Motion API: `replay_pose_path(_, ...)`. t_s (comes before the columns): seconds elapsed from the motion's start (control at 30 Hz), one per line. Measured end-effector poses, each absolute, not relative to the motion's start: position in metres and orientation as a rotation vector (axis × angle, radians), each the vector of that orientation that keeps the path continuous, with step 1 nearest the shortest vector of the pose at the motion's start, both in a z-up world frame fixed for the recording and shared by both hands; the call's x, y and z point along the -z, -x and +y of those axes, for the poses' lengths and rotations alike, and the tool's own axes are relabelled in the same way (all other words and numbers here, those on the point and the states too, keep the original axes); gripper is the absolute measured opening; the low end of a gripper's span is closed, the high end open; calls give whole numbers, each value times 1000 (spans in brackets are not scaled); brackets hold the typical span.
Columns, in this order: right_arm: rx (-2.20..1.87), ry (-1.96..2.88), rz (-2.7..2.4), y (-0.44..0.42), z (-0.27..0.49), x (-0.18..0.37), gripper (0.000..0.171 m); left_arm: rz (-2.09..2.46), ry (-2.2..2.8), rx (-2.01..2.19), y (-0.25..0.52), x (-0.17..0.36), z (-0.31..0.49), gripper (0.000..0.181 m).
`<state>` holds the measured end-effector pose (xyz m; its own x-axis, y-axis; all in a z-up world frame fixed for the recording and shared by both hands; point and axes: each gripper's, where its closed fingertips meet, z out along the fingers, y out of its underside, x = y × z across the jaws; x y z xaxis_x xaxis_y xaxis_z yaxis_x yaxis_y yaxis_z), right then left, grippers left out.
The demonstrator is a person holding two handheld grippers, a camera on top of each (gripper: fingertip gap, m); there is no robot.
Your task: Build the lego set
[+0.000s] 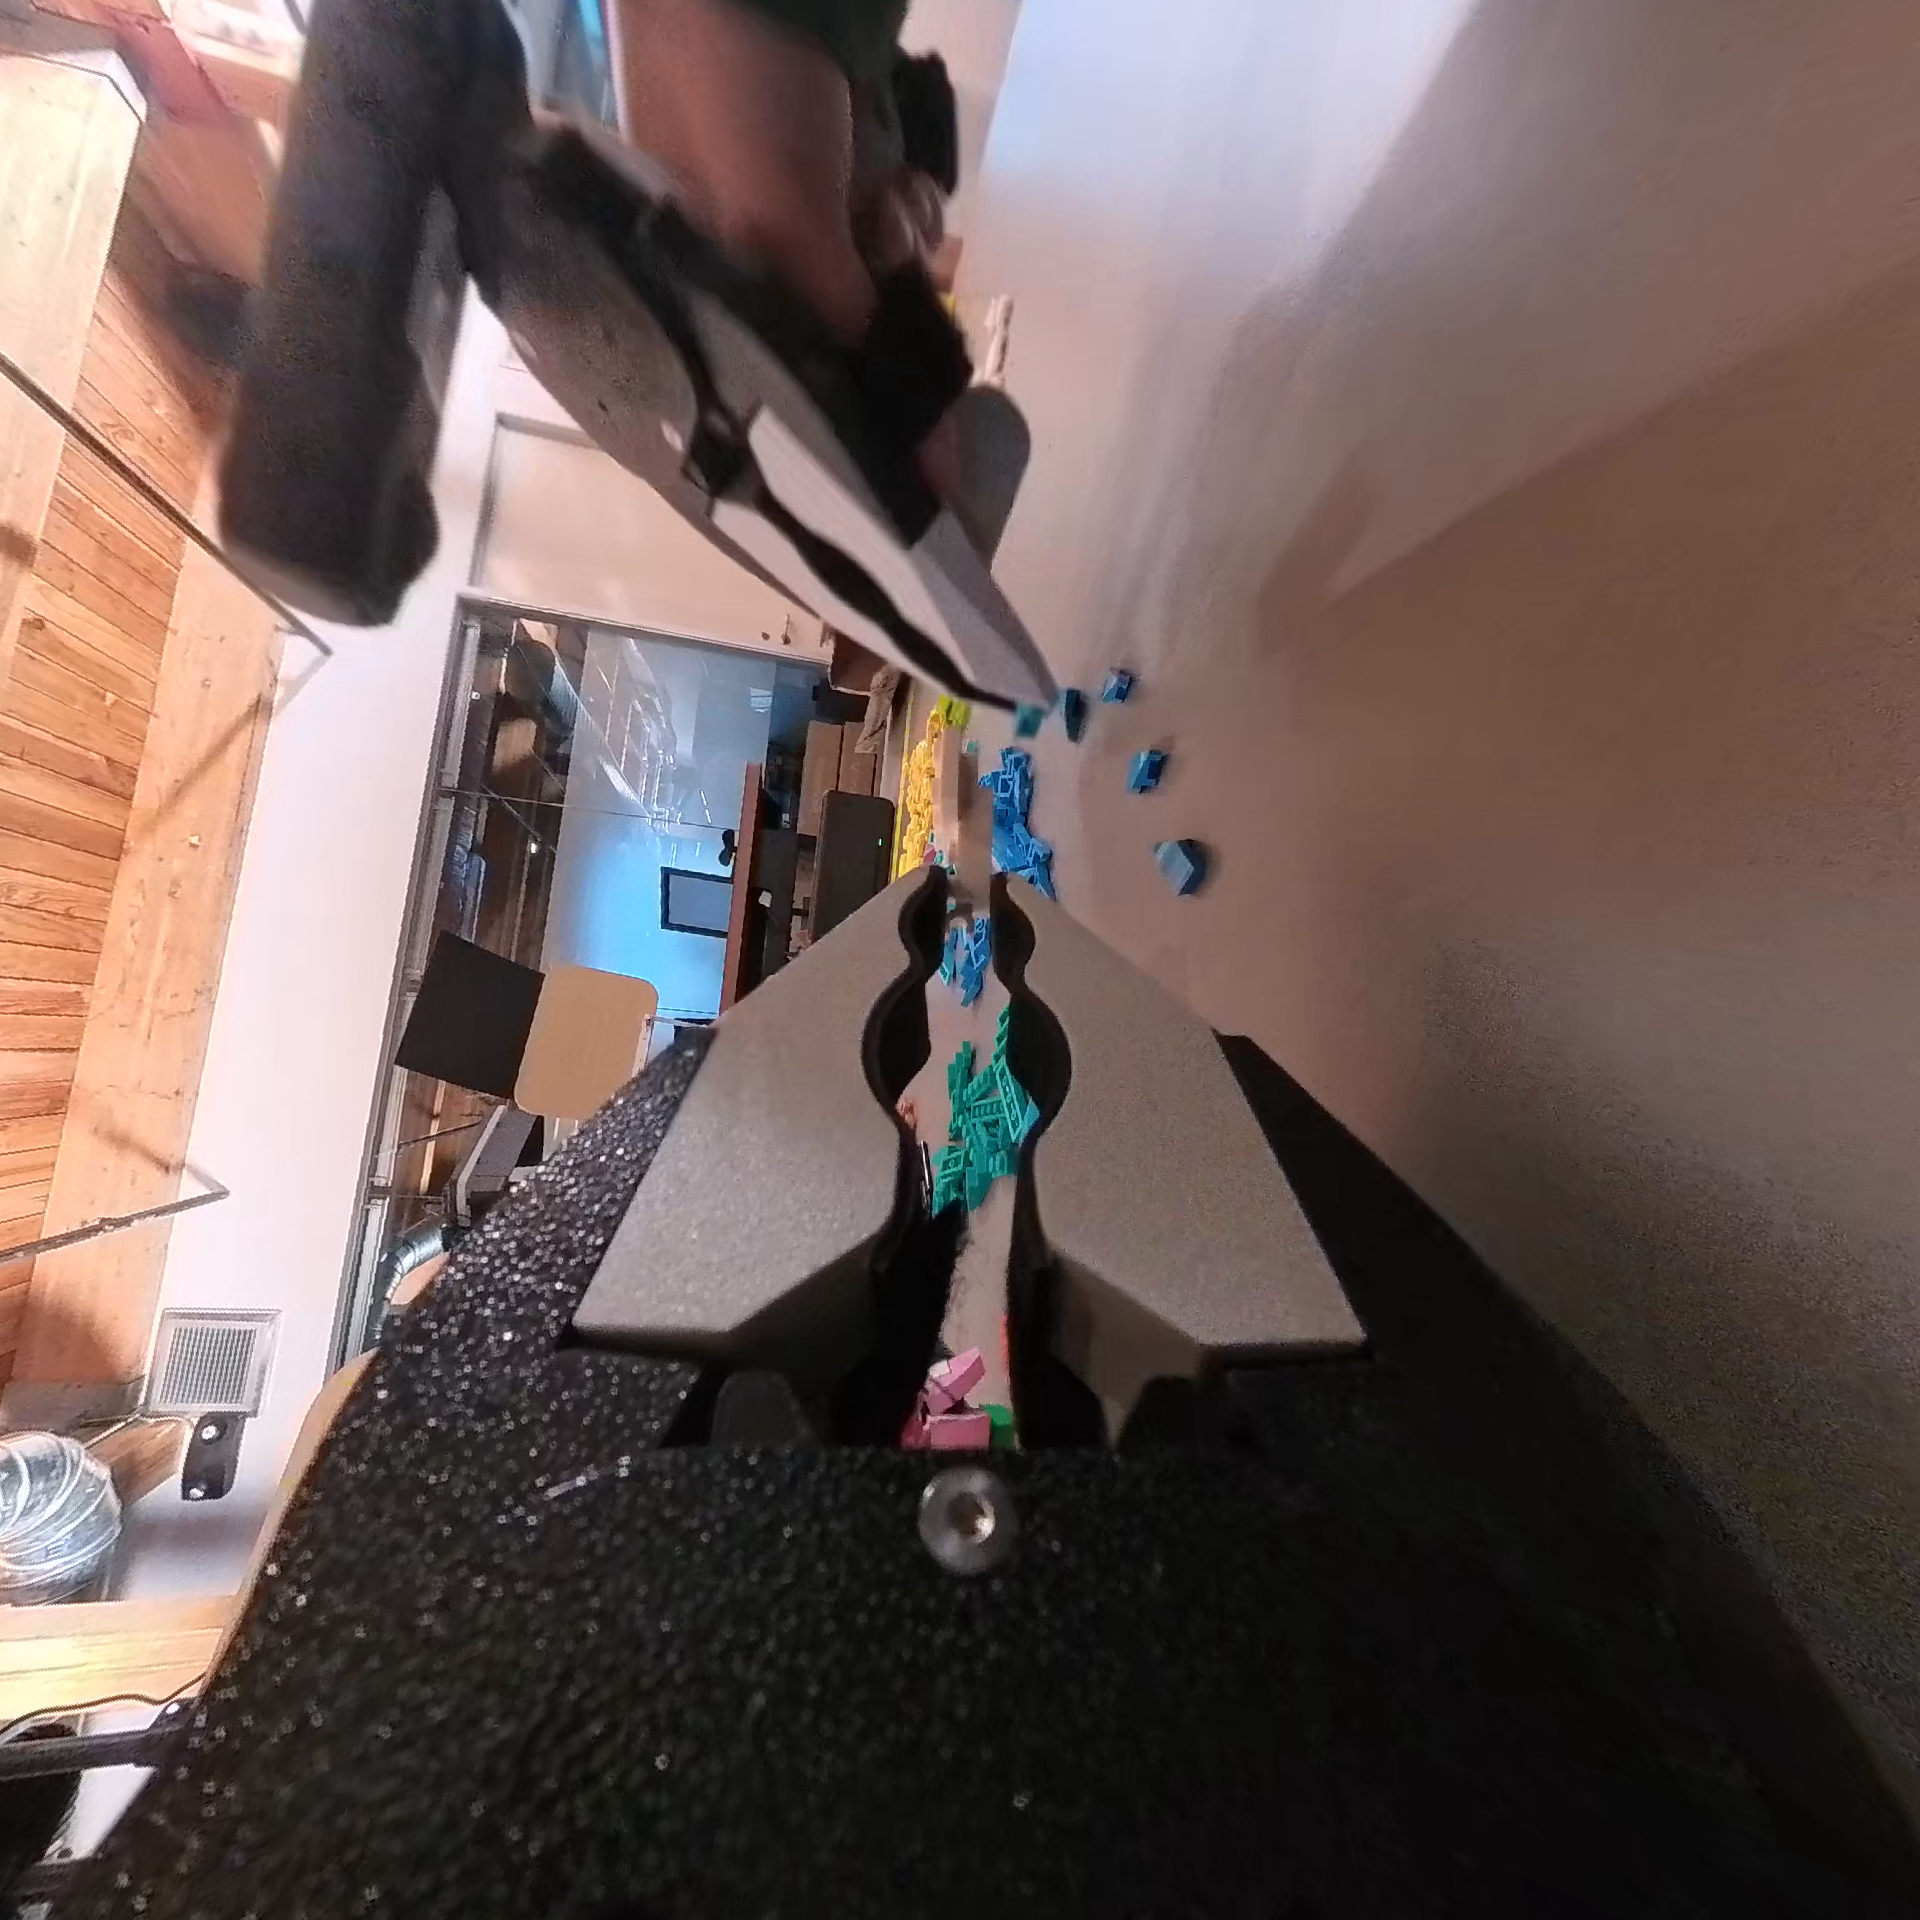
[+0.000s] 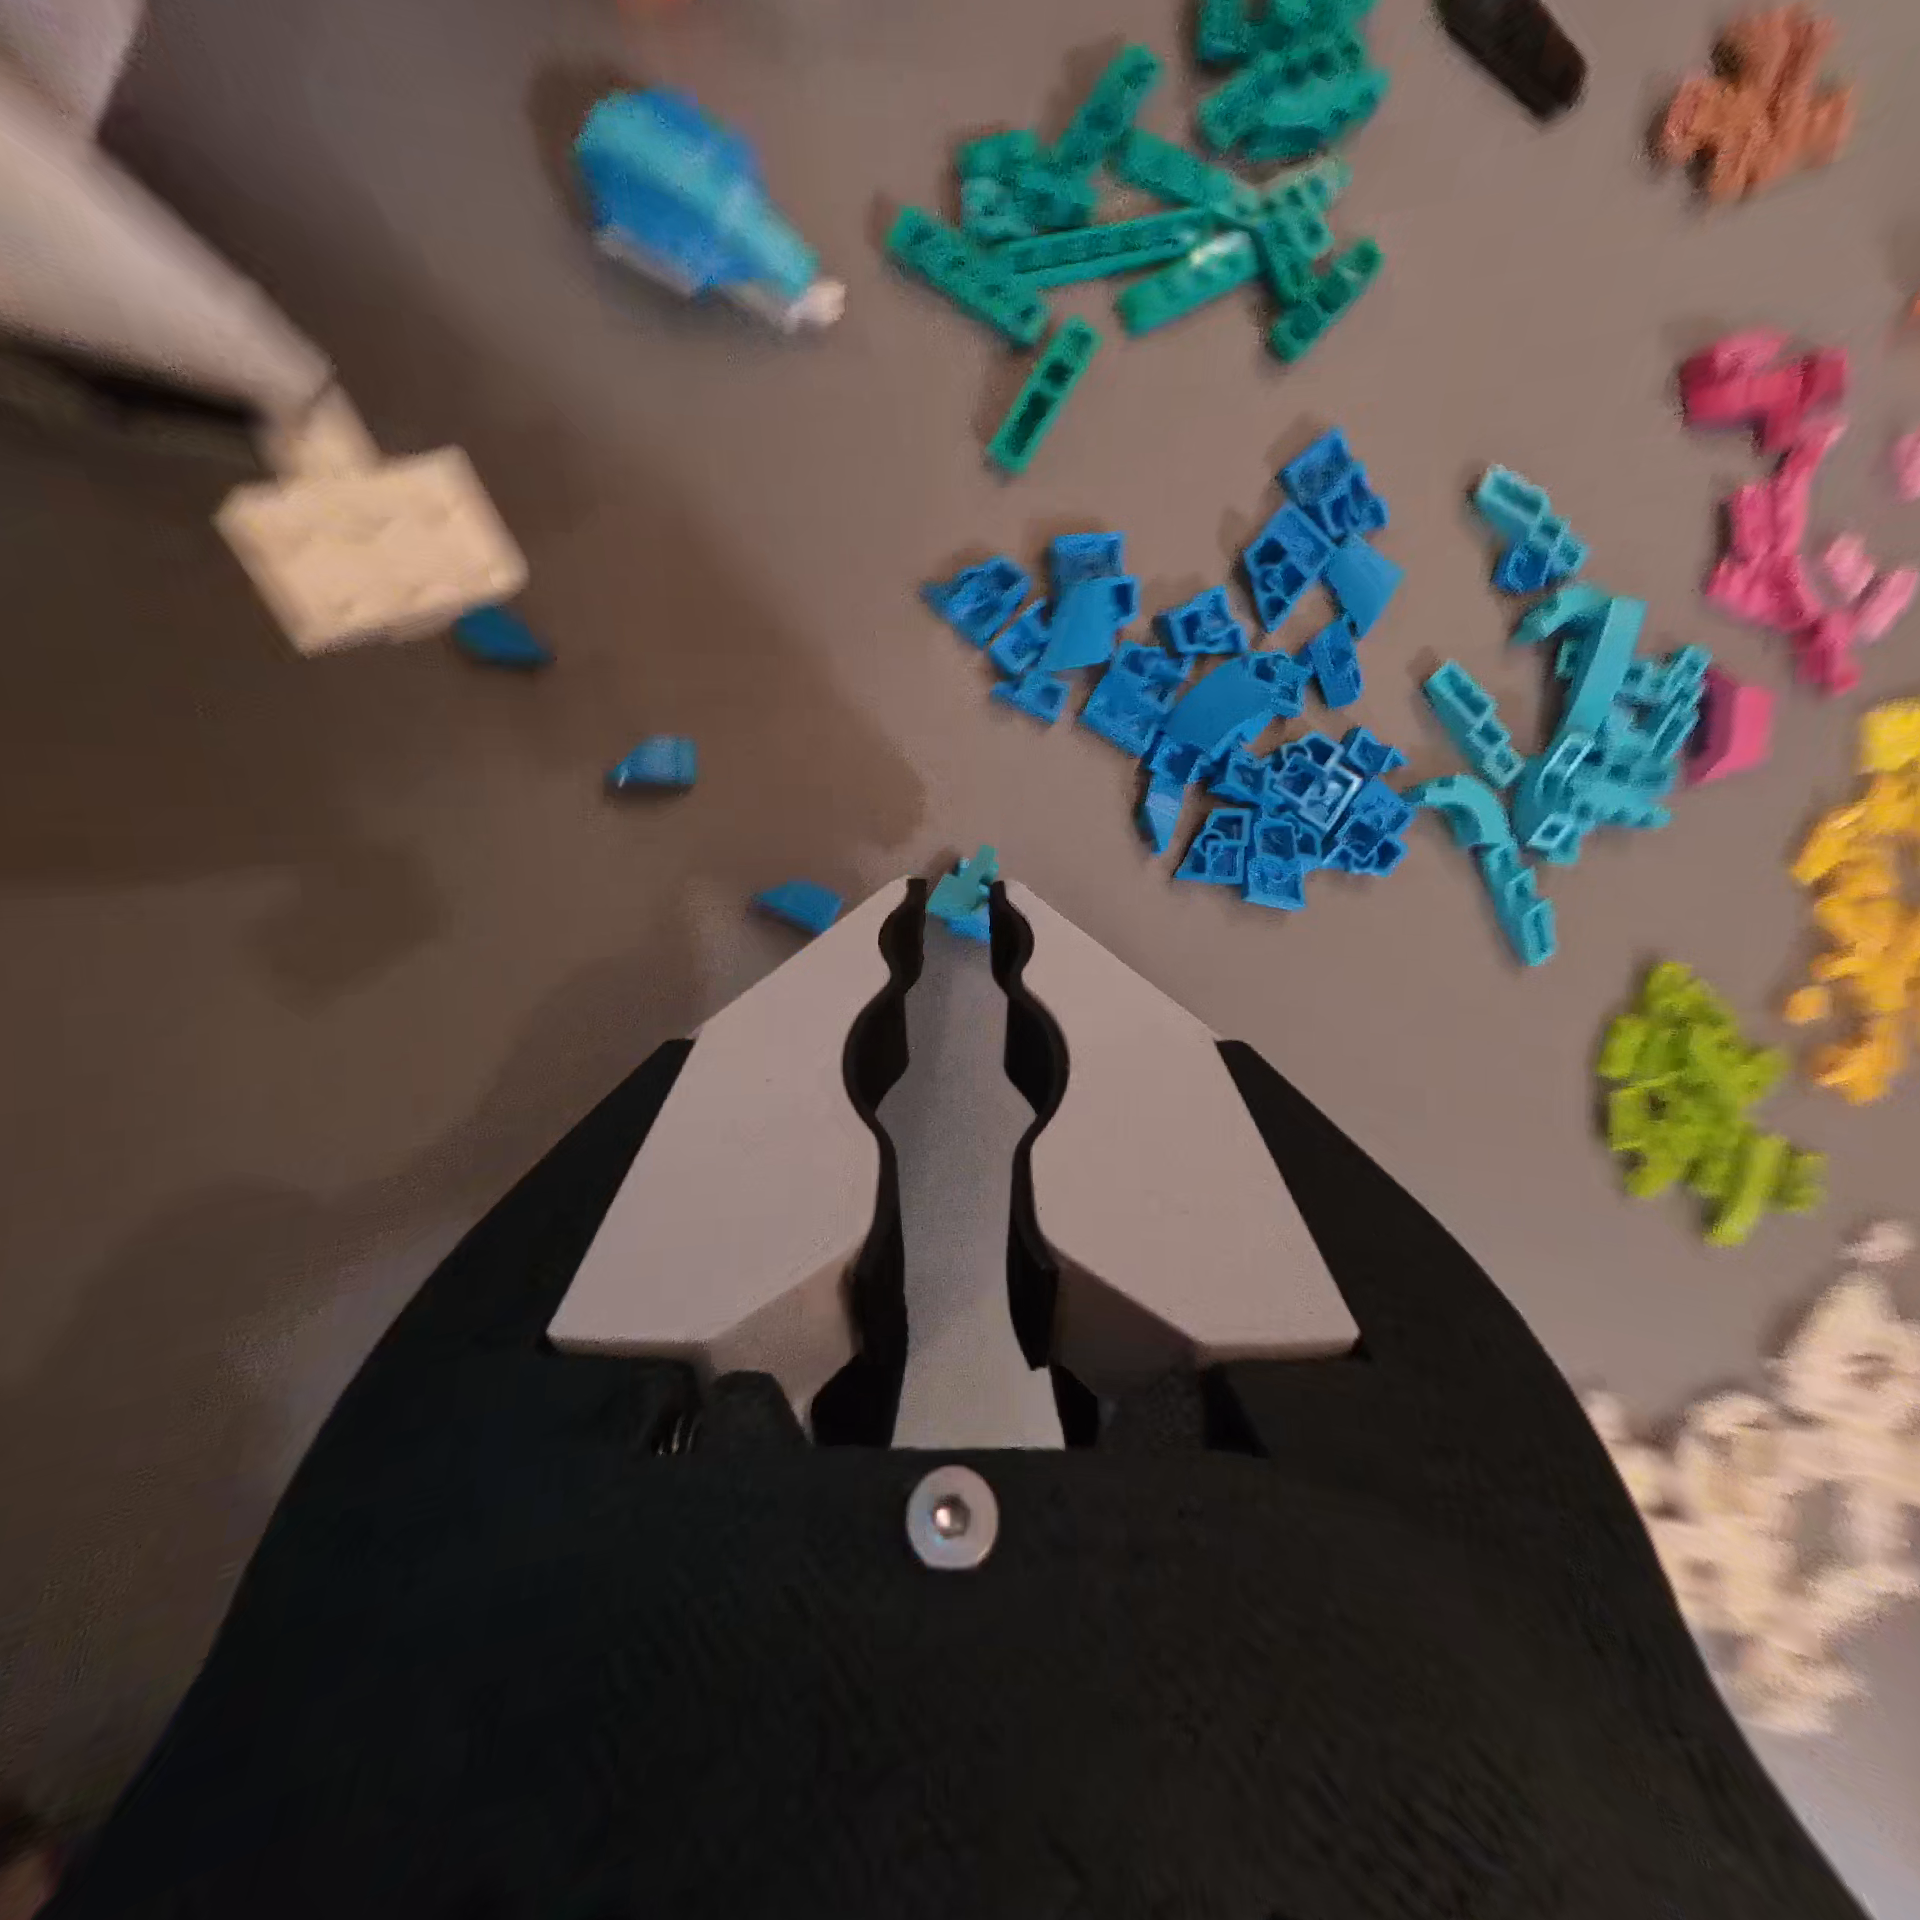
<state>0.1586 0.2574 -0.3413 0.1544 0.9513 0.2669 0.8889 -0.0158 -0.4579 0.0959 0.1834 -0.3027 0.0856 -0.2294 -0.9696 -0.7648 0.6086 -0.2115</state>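
Note:
My right gripper (image 2: 957, 891) is shut on a small blue piece (image 2: 961, 894) just above the grey table (image 2: 312, 935). It also shows in the left wrist view (image 1: 1029, 698), coming down from above with the blue piece (image 1: 1029, 717) at its tip. My left gripper (image 1: 970, 881) is nearly closed on a white plate, seen edge-on (image 1: 964, 805). In the right wrist view the left gripper's fingers (image 2: 156, 270) hold that white plate (image 2: 369, 540) over the table at the upper left. A blue built model (image 2: 696, 218) lies at the top.
Sorted brick piles lie on the table: teal (image 2: 1143, 218), blue (image 2: 1205, 707), light blue (image 2: 1569, 707), pink (image 2: 1787, 520), yellow (image 2: 1860, 883), lime (image 2: 1694, 1101), white (image 2: 1766, 1507), brown (image 2: 1756, 104). Loose blue pieces (image 2: 649, 767) lie left of the piles.

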Motion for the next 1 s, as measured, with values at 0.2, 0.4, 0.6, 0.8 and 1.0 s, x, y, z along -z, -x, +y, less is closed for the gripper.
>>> replay_pose_path(0.2,397,1352,-2270,-201,226,345,10,1471,886,-486,-96,303,183,5)
replay_pose_path(0.4,650,912,-2429,-208,214,346,11,1476,882,-488,-97,304,183,5)
replay_pose_path(0.6,512,1028,-2393,-208,202,345,18,1478,882,-488,-97,304,184,5)
replay_pose_path(0.8,-60,1635,-2047,-212,199,342,21,1479,883,-485,-97,304,184,5)
replay_pose_path(1.0,-536,2010,-1619,-212,199,338,19,1478,880,-482,-97,304,184,5)
